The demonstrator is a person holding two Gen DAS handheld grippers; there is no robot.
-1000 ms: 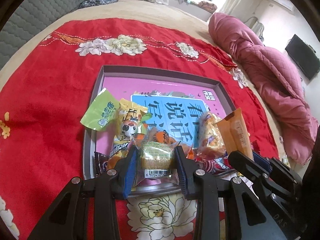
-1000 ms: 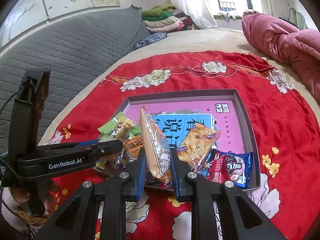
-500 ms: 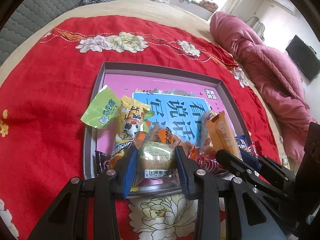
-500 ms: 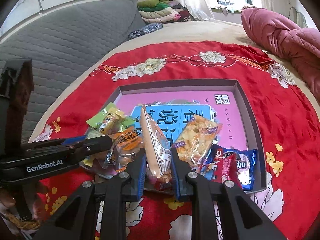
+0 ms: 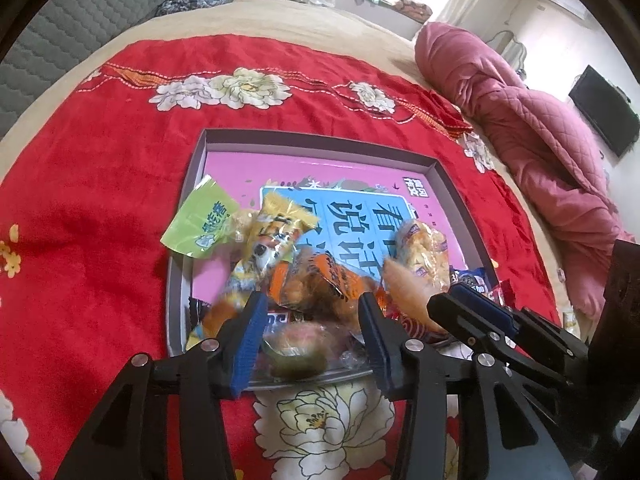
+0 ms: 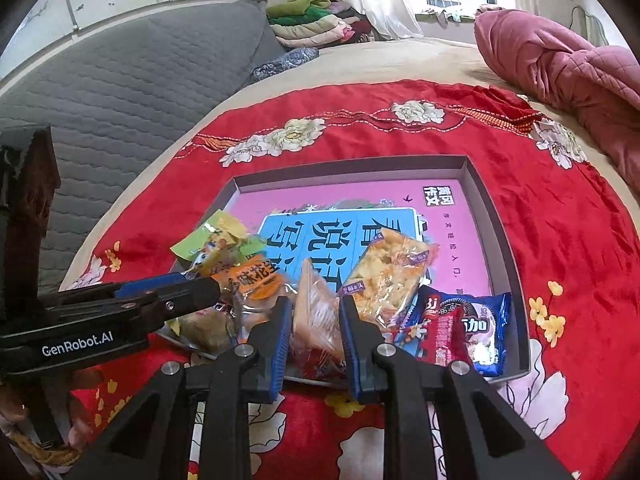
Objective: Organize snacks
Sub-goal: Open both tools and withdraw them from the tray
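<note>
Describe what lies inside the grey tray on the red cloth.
Snack packets are heaped at the near end of the grey tray: a green packet, an orange packet, a clear cracker packet, a blue cookie packet. A pink printed sheet lines the floor; the heap covers its near part.

Far half of box (image 6: 476, 184) floor is bare, reachable from above; near half jammed with snack packets (image 6: 386, 276); grey rim walls block sideways entry; red blanket (image 5: 92, 216) left of box open; pink quilt (image 5: 532, 128) bounds the right; left gripper (image 6: 192, 292) and right gripper (image 6: 314, 320) crowd the near edge.
</note>
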